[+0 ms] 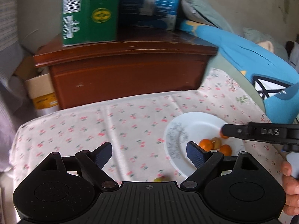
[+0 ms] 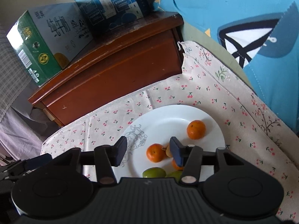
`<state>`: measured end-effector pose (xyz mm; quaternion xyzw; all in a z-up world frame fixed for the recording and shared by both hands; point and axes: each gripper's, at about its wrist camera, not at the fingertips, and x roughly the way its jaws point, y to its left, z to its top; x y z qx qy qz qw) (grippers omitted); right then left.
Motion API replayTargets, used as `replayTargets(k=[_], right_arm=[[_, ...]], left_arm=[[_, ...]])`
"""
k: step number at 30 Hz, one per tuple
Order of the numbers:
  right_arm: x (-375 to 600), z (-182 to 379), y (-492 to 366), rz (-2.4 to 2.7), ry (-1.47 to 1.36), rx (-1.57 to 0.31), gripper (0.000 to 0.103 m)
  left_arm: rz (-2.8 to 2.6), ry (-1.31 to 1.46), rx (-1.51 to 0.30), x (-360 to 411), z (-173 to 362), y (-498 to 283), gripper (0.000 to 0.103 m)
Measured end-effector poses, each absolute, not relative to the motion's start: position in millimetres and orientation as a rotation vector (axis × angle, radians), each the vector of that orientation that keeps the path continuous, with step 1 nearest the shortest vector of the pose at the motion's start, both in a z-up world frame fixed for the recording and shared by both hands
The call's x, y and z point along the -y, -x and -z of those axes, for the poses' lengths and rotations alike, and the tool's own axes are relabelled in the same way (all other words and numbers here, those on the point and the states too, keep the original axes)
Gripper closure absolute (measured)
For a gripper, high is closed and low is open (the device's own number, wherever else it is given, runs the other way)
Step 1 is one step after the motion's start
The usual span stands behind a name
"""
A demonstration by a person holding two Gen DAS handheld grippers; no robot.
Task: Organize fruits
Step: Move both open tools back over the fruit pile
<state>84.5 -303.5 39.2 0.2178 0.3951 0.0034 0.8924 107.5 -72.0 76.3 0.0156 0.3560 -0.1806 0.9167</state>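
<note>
A white plate (image 2: pixel 168 117) lies on the cherry-print cloth (image 2: pixel 214 93). On it are three small oranges, one at the far right (image 2: pixel 196 129), one in the middle (image 2: pixel 156 152) and one half hidden behind my right finger (image 2: pixel 175 165), plus a brownish fruit (image 2: pixel 168 150) and two green fruits (image 2: pixel 154 172). My right gripper (image 2: pixel 148 152) is open and empty above the plate. My left gripper (image 1: pixel 148 154) is open and empty over the cloth, left of the plate (image 1: pixel 196 123). A small green-yellow fruit (image 1: pixel 158 179) lies on the cloth just under it.
A brown wooden cabinet (image 1: pixel 127 71) stands behind the cloth and carries a green carton (image 1: pixel 87 13) and a blue carton (image 1: pixel 149 1). A blue cushion (image 2: pixel 252 28) lies at the right. A cardboard box (image 1: pixel 40 91) sits on the floor at the left.
</note>
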Motion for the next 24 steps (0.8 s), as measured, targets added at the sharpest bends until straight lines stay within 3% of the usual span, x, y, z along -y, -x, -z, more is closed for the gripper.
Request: replayTargets(k=[24], right_arm=[[250,-39,-26,-0.136,-0.375,-0.872,0.047]], left_arm=[[0.233,-0.017,-0.787,-8,-72,-72,0.015]])
